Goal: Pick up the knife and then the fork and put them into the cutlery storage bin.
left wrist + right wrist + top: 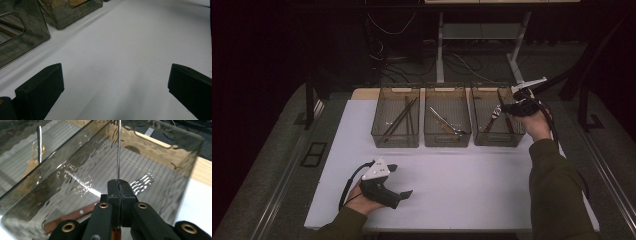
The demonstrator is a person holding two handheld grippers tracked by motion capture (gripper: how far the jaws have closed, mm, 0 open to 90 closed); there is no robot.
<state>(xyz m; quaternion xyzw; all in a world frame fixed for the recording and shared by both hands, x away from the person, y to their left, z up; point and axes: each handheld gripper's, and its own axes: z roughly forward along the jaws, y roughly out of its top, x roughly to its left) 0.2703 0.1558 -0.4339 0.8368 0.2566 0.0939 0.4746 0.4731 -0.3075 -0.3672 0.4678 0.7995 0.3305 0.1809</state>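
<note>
Left tool [399, 180] sits nearest cam, low over white counter [462, 175] at front left, jaws spread wide w/ nothing btwn them; in left gripper view just bare counter shows btwn the two black jaws. Right tool [504, 107] is at far right, over the rightmost of three smoky clear bins [497, 137], jaws clamped tight on a thin metal blade [119, 150]; looks like a knife, wooden handle end peeks out below the pads in right gripper view. Blade runs straight out from jaws, edge-on to cam, over the bin's inside. Same bin has another wood-handled utensil [72, 216] lying on its floor, plus a fork [143, 181] seen thru the rippled wall. Middle bin [447, 137] holds tongs-like metal piece [446, 122]; left bin [395, 140] holds long dark sticks [401, 119]. Bins stand side by side along counter's far edge.
</note>
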